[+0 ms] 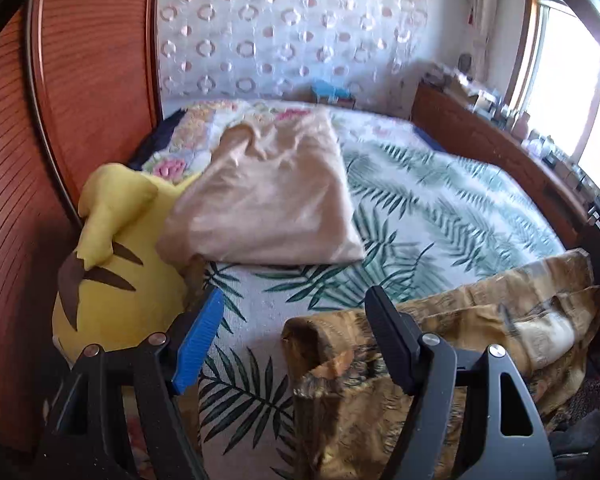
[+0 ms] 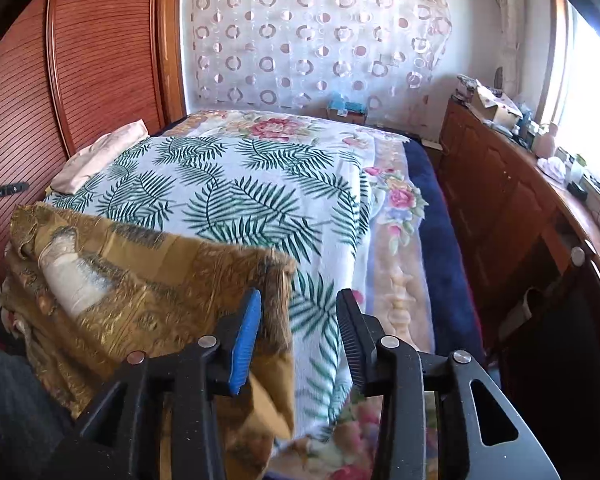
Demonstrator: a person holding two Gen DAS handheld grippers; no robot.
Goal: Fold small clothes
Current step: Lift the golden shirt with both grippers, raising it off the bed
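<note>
Left gripper [image 1: 296, 320]: I see jaws wide, nothing between them.
Right gripper [image 2: 298, 322]: jaws parted; garment edge beside blue pad.
Gold garment [image 2: 140, 280]: draped over leaf-print bedspread's [image 2: 260, 184] near edge.
Room: bedspread beyond garment bare; beige cloth [image 1: 272, 196] at far left.

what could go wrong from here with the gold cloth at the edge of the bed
1. The gold-brown patterned cloth hangs over the near edge of the palm-leaf bedspread; with both jaws open it could slide off.
2. Its right corner lies between the right hand-held gripper jaws and may snag.
3. The yellow plush toy beside the left hand-held gripper crowds the folded beige garment.
</note>
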